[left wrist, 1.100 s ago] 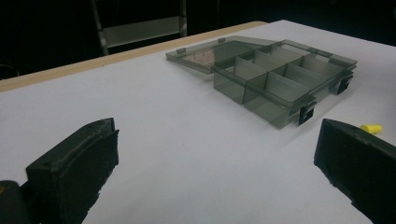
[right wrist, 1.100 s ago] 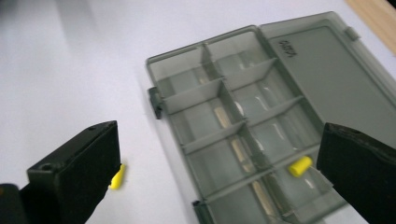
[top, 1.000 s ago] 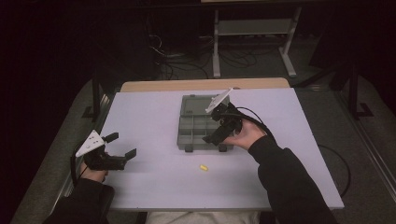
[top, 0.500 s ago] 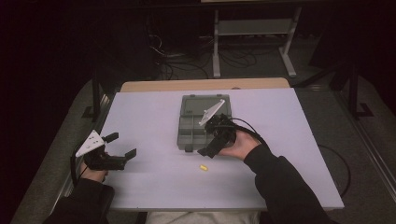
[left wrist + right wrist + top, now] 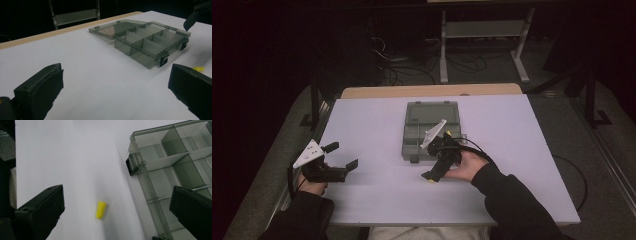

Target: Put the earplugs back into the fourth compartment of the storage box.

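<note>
- My right gripper (image 5: 115,202) has its jaws spread wide with nothing between them but bare table; in its own view the small yellow piece (image 5: 101,210) lies on the white tabletop (image 5: 62,157) in the gap between the jaws, nearer the left one.
- In the high view that gripper (image 5: 436,172) tilts down toward the table just in front of the grey compartment box (image 5: 430,131), its tips right by the yellow piece (image 5: 431,180); I cannot tell whether they touch it.
- My left gripper (image 5: 115,90) also has its jaws held well apart, empty, looking across the tabletop at the box (image 5: 150,45).
- In the high view the left gripper (image 5: 343,156) sits near the table's left edge, well apart from the box.
- The box is open: its lid (image 5: 110,28) lies flat behind it, and its dividers form several compartments that look empty from here.
- From the left gripper view the yellow piece (image 5: 199,68) rests on the table just beside the box's front latches.
- Beyond the table I see a dark floor with cables and a metal stand (image 5: 482,30).
</note>
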### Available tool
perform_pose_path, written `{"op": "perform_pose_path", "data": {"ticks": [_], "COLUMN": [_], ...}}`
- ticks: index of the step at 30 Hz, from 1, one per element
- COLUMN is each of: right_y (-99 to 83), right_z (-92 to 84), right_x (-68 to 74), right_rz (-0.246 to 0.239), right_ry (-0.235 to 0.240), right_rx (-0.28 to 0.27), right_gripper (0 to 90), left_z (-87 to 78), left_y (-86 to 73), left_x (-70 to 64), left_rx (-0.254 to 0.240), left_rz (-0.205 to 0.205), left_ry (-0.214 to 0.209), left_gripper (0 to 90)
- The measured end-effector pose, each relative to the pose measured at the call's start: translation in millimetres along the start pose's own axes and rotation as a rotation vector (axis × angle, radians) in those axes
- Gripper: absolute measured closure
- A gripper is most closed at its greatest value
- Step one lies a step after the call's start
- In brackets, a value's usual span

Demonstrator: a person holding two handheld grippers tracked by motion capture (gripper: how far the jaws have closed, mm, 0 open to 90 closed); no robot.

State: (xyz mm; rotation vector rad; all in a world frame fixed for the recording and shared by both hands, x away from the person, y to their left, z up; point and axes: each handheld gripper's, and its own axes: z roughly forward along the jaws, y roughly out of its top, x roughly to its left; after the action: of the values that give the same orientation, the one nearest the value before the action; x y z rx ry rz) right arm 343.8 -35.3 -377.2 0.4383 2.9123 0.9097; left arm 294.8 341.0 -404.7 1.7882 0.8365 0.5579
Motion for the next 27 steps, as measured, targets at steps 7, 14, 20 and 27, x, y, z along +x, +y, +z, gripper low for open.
{"op": "perform_pose_path", "data": {"ticks": [7, 14, 20, 27], "right_y": [-5.6, -13.5, -16.9, -20.3], "right_z": [9.6, 23.0, 31.8, 39.5], "right_x": [7.7, 11.8, 15.0, 16.5], "right_rz": [-0.015, -0.022, -0.034, -0.062], "right_ry": [0.015, 0.033, 0.04, 0.05], "right_rx": [0.019, 0.054, 0.074, 0.087], "right_gripper": [0.0, 0.0, 0.0, 12.5], "left_z": [0.0, 0.1, 0.0, 0.1], "left_y": [0.0, -0.1, 0.0, -0.2], "left_x": [0.0, 0.1, 0.1, 0.1], "left_rx": [0.001, 0.002, 0.003, 0.006], "left_rz": [0.001, 0.002, 0.003, 0.001], "left_ry": [0.0, -0.001, -0.001, -0.003], "left_gripper": [0.0, 0.0, 0.0, 0.0]}}
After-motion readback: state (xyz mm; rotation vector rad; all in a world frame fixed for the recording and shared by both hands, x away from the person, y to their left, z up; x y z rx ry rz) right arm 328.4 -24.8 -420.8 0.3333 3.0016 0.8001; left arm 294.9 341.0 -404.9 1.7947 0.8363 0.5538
